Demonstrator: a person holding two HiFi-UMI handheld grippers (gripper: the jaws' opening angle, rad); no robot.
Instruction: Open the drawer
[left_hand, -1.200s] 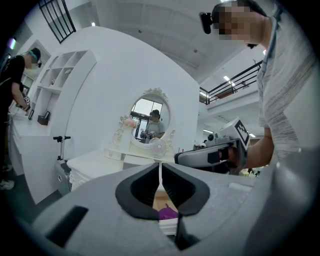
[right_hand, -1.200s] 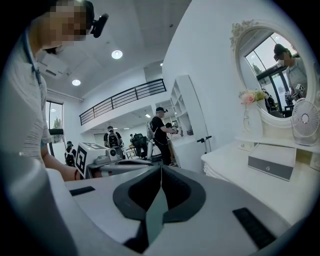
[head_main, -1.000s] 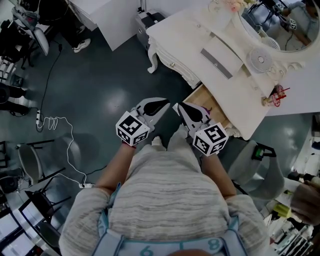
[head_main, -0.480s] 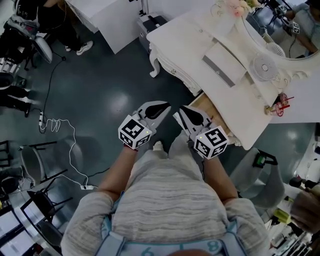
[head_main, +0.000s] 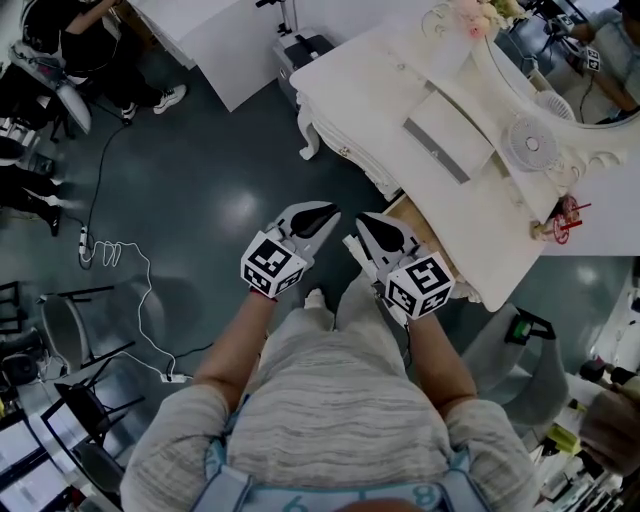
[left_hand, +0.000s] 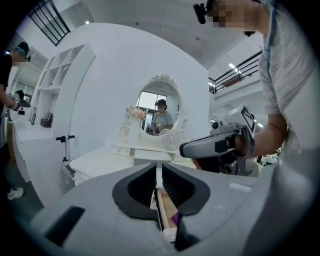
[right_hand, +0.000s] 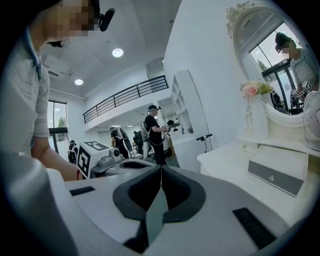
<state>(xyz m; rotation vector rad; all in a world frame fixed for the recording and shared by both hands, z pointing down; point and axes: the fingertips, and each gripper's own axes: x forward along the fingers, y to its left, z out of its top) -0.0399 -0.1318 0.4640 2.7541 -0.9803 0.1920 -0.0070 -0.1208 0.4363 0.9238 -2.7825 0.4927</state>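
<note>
1. The left tongs (head_main: 322, 215) are held pressed together, with nothing pinched.
2. The right tongs (head_main: 365, 225) are also pressed together and empty; both were shifted only slightly.
3. The drawer (head_main: 420, 225), just right of the right tongs, is still seen pulled out, so the task is judged done.

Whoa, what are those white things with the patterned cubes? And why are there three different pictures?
They are hand-held tongs. A person holds one in each hand: the left tongs and the right tongs. The cubes are part of them. The picture from above comes from a camera on the person's head. The other two come from cameras riding on the tongs, looking along their jaws. Ahead stands a white dressing table with an oval mirror, a small fan and a box with a grey front on top. Its drawer is pulled open, wood showing inside. Both tongs are shut and hold nothing.
</note>
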